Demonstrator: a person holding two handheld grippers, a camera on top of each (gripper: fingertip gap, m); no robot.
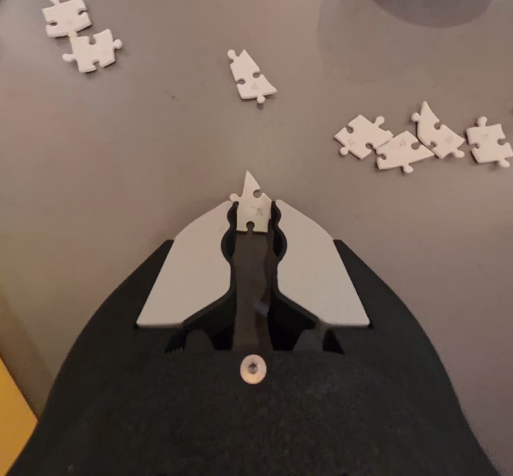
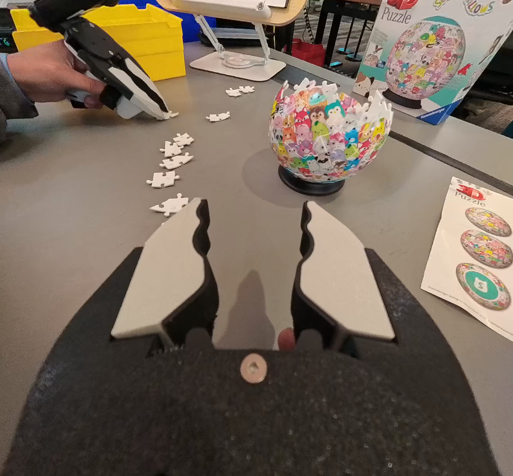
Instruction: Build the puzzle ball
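The left hand-held gripper (image 1: 253, 207) is clamped on a white piece (image 1: 252, 209), whose pointed tip sticks out past the fingertips and sits low over the grey counter (image 1: 138, 157). From the right wrist view that same gripper (image 2: 166, 114) is tilted nose-down near the far left, a hand (image 2: 47, 73) wrapped round its handle, the tip right at the counter surface. Ahead of it there's a fair bit of bare counter: a lone piece (image 1: 251, 76) straight ahead, a pair of pieces (image 1: 80, 33) off to the far left touching each other, and a row of four (image 1: 424, 140) to the right, crowded edge to edge. The right hand-held gripper (image 2: 253, 207) has its jaws wide apart with nothing between them, hovering over open counter. The ball (image 2: 329, 132) is about half built, a colourful bowl with a jagged open rim, sitting on a black stand (image 2: 311, 184) ahead and slightly right, well clear of the loose pieces. A line of white pieces (image 2: 172, 157) runs down the left side, the nearest one just beside the right gripper's left fingertip. A leaflet (image 2: 477, 254) lies at the right edge, the box (image 2: 433, 40) stands behind the ball, and a yellow bin (image 2: 155, 37) sits at the back left.
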